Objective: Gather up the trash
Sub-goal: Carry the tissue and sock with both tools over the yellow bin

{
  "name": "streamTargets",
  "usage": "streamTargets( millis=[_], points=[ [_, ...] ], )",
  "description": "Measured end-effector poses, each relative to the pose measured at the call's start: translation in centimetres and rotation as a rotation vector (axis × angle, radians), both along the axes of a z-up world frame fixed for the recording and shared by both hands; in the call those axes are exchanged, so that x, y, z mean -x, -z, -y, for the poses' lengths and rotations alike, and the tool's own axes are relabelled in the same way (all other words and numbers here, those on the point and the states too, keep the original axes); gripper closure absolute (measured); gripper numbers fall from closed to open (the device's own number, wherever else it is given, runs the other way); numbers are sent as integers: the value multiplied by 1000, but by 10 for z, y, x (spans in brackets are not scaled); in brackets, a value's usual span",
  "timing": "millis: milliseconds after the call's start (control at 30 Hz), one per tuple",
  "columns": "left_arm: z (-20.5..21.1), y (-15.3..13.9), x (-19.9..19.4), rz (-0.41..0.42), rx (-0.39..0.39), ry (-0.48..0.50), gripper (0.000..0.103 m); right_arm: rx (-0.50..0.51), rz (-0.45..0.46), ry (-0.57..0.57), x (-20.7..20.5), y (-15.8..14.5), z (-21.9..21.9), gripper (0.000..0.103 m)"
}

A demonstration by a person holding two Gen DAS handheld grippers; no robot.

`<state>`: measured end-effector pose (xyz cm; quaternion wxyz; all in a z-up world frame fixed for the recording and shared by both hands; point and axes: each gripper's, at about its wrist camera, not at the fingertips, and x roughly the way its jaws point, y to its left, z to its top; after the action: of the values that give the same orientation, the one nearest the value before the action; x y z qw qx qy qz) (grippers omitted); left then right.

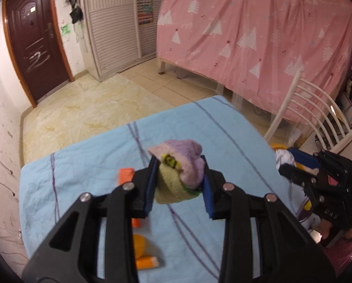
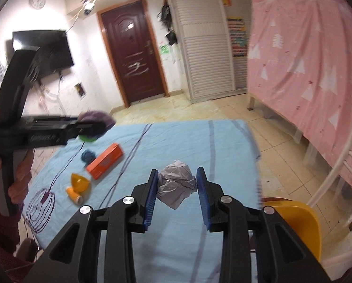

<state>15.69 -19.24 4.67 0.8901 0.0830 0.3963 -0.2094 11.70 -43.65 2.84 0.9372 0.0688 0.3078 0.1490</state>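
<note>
I am working over the tabletop (image 2: 199, 141) under its blue cloth; my left claw (image 1: 179, 184) is squeezing a soft purple-and-yellow bundle (image 1: 183, 165), my right claw (image 2: 177, 193) is pinching crumpled paper (image 2: 176, 186), while an orange box (image 2: 105, 161) and small bottle (image 2: 74, 194) are awaiting collection

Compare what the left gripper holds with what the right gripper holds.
The left gripper clamps a soft plush bundle, purple, pink and yellowish; the right gripper clamps a crumpled paper ball, plain pale grey. The bundle looks fuzzy, the paper creased. Both are lifted above the blue cloth.
</note>
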Motion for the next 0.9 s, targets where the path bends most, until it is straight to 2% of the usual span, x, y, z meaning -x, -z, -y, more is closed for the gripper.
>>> streamTargets(
  millis=[233,433,900],
  points=[
    [62,-9,22,-1,12,118,71,-51,31,114,21,-4,58,77],
    [114,-9,34,-19,11,211,71,-49,34,224,34,-1,104,77],
    [190,9,51,-72,-22,334,71,-89,-2,353,43,20,162,77]
  ],
)
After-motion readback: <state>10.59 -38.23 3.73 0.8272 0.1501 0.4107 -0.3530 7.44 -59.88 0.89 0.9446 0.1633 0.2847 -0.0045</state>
